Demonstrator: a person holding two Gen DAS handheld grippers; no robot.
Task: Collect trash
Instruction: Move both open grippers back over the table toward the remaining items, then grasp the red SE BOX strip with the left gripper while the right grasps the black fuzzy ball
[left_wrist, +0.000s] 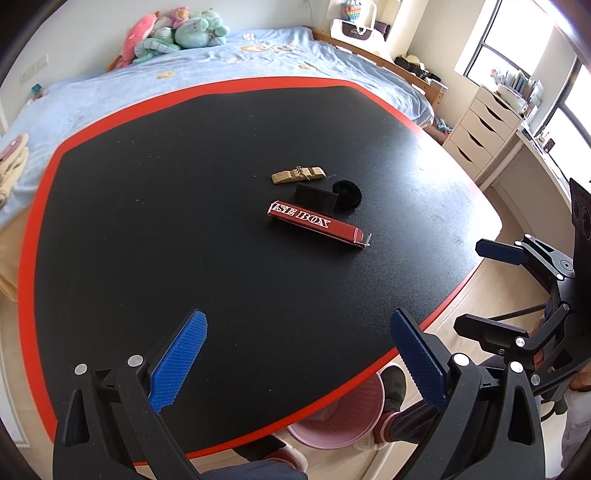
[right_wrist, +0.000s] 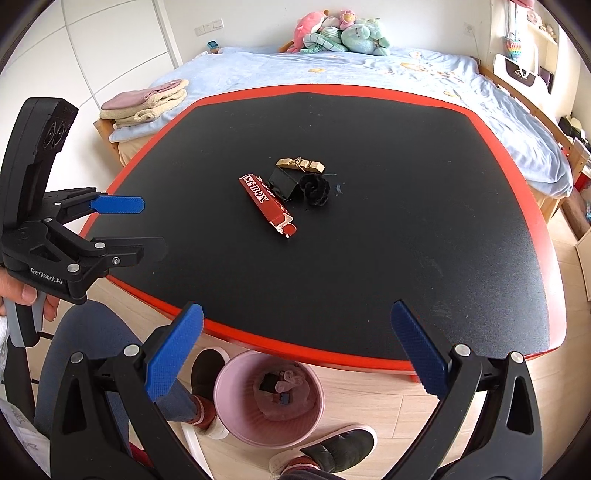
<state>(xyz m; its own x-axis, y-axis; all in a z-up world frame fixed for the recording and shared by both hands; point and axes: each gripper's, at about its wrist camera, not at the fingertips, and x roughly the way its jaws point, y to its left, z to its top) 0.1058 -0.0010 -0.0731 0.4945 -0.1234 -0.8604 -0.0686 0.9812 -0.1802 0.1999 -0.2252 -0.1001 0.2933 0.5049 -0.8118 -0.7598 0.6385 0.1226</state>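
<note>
A pink trash bin (right_wrist: 236, 402) stands on the floor below the tabletop's near edge, between the person's slippered feet, and holds a pale crumpled wad and a few small dark scraps. Near the middle of the black, red-rimmed tabletop (right_wrist: 406, 240) lie a flattened red carton (right_wrist: 267, 205), a small black box (right_wrist: 282, 183), a black fluffy ball (right_wrist: 315, 189) and a gold wrapper (right_wrist: 300, 165), clustered close together. The left gripper (left_wrist: 299, 363) and right gripper (right_wrist: 297, 349) both hover at the near edge with fingers spread wide, gripping nothing.
</note>
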